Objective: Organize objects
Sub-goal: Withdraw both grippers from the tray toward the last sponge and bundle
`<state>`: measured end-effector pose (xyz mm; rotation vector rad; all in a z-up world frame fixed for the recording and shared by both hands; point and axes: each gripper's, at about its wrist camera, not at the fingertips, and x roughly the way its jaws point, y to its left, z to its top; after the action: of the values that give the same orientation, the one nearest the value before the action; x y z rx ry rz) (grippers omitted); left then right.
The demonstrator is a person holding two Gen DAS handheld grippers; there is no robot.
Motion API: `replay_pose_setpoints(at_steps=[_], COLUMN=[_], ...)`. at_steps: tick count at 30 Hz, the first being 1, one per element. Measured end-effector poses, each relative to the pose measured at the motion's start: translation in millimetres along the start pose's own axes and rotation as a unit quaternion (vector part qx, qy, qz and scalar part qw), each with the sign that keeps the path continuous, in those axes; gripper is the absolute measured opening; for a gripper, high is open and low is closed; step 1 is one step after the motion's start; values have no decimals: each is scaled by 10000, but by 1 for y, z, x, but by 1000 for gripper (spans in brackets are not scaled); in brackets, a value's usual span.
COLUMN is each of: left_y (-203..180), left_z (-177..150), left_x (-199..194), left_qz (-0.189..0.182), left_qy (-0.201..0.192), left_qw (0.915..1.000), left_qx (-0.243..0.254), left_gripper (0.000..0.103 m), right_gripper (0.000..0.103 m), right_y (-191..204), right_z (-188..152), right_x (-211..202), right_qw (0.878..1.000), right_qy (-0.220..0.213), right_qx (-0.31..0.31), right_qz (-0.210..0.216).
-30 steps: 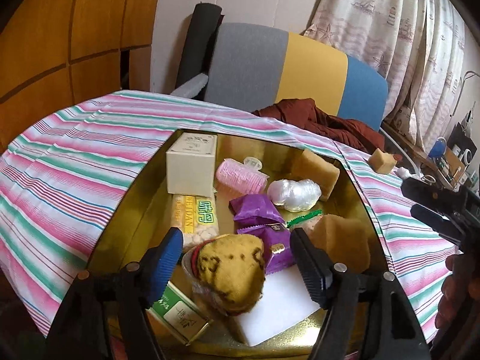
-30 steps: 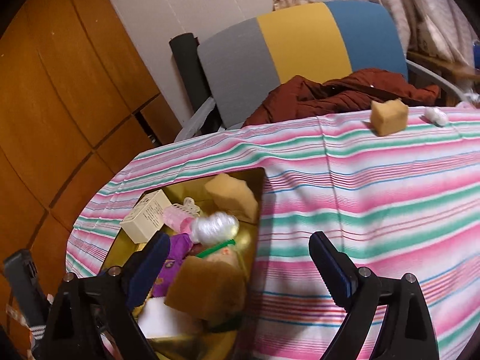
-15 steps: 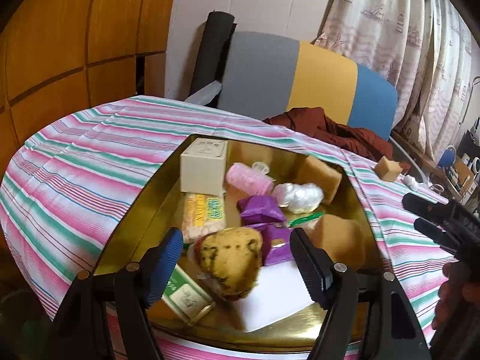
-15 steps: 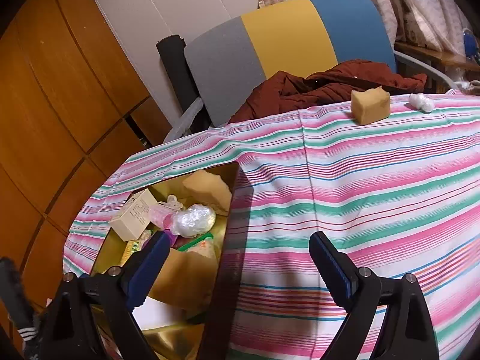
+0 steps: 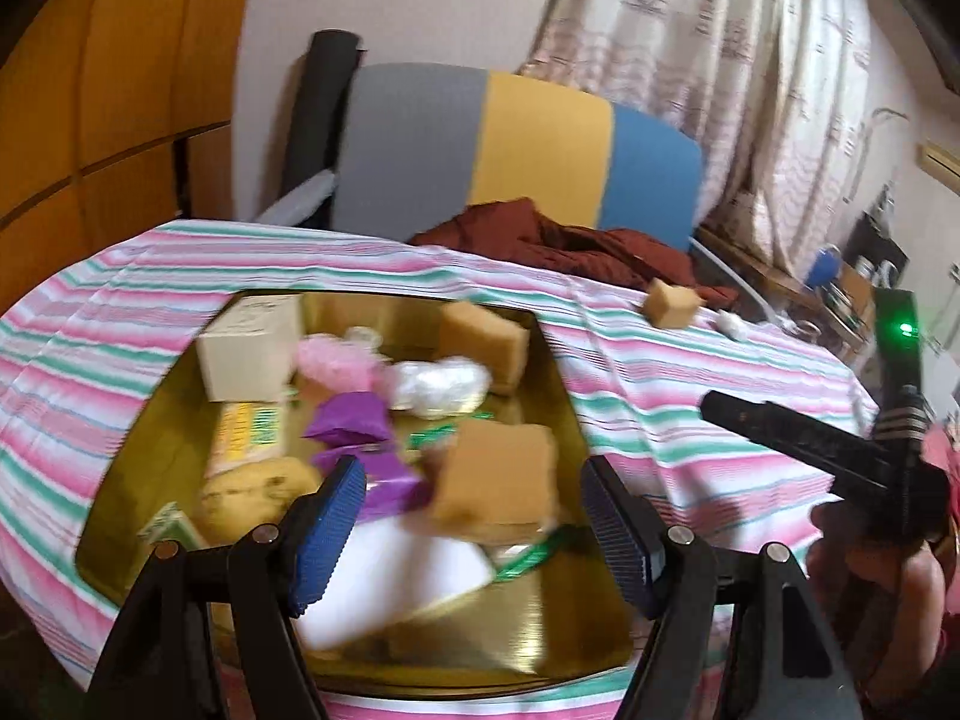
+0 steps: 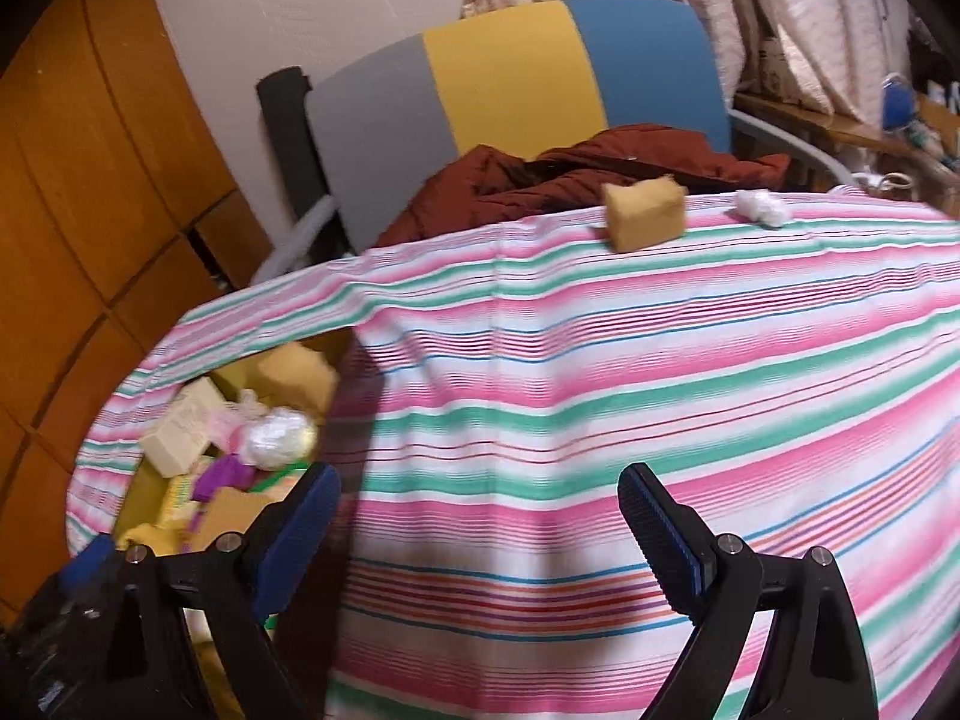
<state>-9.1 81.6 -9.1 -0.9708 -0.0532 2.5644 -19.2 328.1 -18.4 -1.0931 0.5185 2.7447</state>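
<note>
A gold tin tray on the striped tablecloth holds several items: a cream box, a pink roller, purple wrappers, a clear plastic wad and tan sponges. My left gripper hovers open over the tray's near end, nothing between its fingers. My right gripper stands open above bare cloth right of the tray. Far across the table lie a loose tan sponge and a small white wad. The right gripper also shows at the right of the left wrist view.
A grey, yellow and blue chair with a dark red garment stands behind the table. Wooden panelling is on the left, curtains and a cluttered shelf on the right. A hand holds the right gripper.
Both views have shifted right: the tray has slid toward the left of each frame. The far sponge and white wad now sit nearer the middle of the right wrist view. Both grippers stay open.
</note>
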Motion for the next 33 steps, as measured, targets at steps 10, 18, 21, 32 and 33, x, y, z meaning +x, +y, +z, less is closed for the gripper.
replay_pose_setpoints(at_steps=[10,18,21,32,33], left_y=[-76,-128,-140,-172,-174], left_z=[0,-1,-1,2,2], left_x=[26,56,69,114,117], left_qz=[-574,-962,-1024,-1170,-1180], left_qy=[321,676,798,1241,1271], left_qw=[9958,9875,9850,9758,9752], left_qx=[632,1050,1138,1372,1375], left_gripper=[75,75,75,75,75], right_gripper=[96,96,96,96,96], right_y=[-61,-103,-117,-161,-167], right_z=[4,12,17,44,50], right_x=[-2,3,8,36,41], right_qw=[9986,9963,9954,9931,9928], right_qy=[76,128,146,96,87], right_qx=[280,406,446,351,325], right_qz=[-438,-751,-833,-1112,-1147])
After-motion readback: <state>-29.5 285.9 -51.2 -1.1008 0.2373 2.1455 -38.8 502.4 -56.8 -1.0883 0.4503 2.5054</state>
